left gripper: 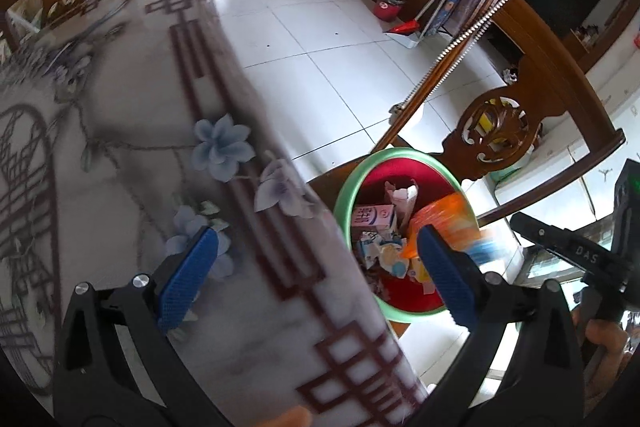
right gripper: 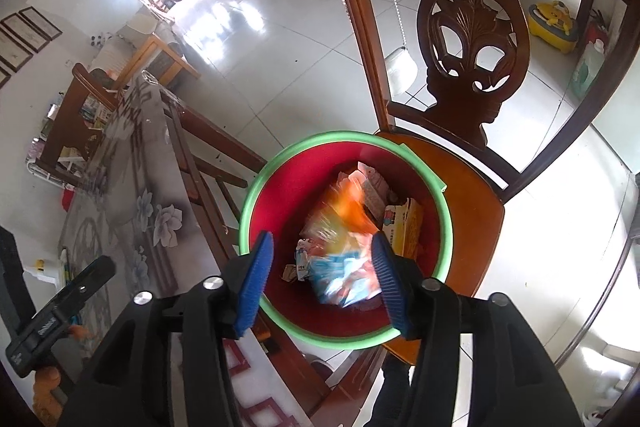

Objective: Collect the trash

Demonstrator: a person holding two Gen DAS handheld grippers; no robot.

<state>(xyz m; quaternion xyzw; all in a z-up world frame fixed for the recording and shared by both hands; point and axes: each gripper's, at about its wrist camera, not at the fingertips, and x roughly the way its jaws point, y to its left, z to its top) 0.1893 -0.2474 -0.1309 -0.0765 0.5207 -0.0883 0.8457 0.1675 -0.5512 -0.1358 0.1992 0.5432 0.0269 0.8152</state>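
— While the right tongs (right gripper: pixel 322 277) gape over the bin (right gripper: pixel 448 227) on the chair (right gripper: pixel 476 203), where's the wrapper (right gripper: pixel 340 259)?

— Blurred, between the spread fingers, inside the rim; seemingly touching neither.

— How would it handle?

— Light, crinkly, slippery, I'd guess; pinch a folded edge.

— Left tongs (left gripper: pixel 316 271)?

— Wide apart, empty, over the worktop (left gripper: pixel 120 187) edge.

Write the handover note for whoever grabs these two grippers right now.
Left gripper: open, empty, over the table edge.
Right gripper: open above the red bin; an orange and blue wrapper, blurred, sits between its fingers without visible contact, apparently just dropped.
The bin stands on the chair seat beside the table and already holds cartons and wrappers.
Left to do: no trash visible on the tabletop part in view; check the rest.
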